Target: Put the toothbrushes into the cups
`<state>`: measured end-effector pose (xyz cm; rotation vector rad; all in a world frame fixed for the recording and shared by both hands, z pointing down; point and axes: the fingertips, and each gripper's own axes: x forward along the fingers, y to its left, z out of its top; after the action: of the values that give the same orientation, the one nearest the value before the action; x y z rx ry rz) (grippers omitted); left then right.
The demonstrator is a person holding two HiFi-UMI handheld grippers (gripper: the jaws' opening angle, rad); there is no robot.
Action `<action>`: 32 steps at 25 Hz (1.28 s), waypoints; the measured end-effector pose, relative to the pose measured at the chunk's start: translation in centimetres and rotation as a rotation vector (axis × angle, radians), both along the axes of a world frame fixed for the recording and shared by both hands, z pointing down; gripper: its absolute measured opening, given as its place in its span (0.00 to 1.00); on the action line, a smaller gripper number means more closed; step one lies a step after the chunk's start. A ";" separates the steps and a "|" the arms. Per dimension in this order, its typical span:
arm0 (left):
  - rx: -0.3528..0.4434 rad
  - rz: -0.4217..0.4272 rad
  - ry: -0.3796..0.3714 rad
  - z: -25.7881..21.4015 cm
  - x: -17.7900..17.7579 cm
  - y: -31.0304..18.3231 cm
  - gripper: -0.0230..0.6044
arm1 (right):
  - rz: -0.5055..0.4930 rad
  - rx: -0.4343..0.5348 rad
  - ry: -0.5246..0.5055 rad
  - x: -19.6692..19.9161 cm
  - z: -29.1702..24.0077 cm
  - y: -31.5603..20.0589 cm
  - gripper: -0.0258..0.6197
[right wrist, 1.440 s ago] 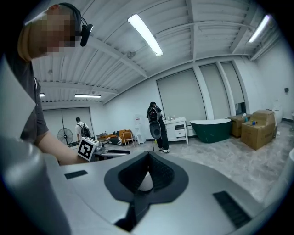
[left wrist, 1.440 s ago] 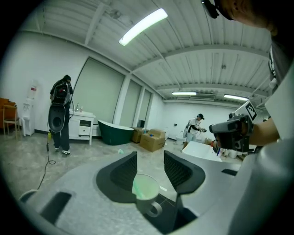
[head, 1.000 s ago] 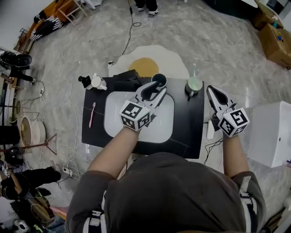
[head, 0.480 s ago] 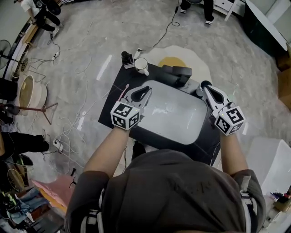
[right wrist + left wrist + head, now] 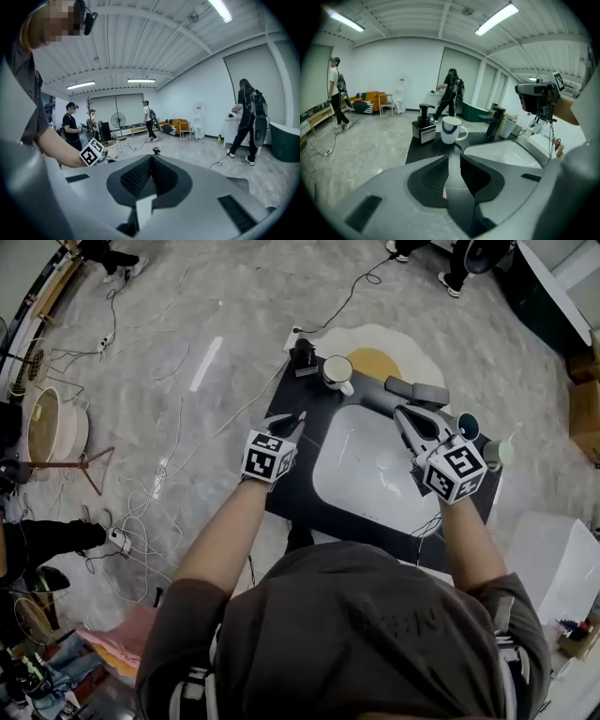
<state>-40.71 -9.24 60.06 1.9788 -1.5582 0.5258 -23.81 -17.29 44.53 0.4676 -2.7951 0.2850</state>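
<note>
Left jaws opening, pink toothbrush (image 5: 444, 193) lengthwise between

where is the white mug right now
In the head view the white mug stands at the far left corner of the black counter, beside the small black device and left of the faucet.

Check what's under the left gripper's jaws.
A pink toothbrush on the black table. Only its end shows past the left gripper, whose jaws are opening with a pink sliver in the gap. The rest is covered.
</note>
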 end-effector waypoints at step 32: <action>0.344 0.048 0.259 -13.9 -0.8 -12.0 0.11 | 0.131 -0.058 0.057 0.6 1.3 -1.2 0.03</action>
<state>-41.52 -21.26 46.21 2.2367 -1.5169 0.0115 -23.18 -18.46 45.87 0.6357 -2.6980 0.3740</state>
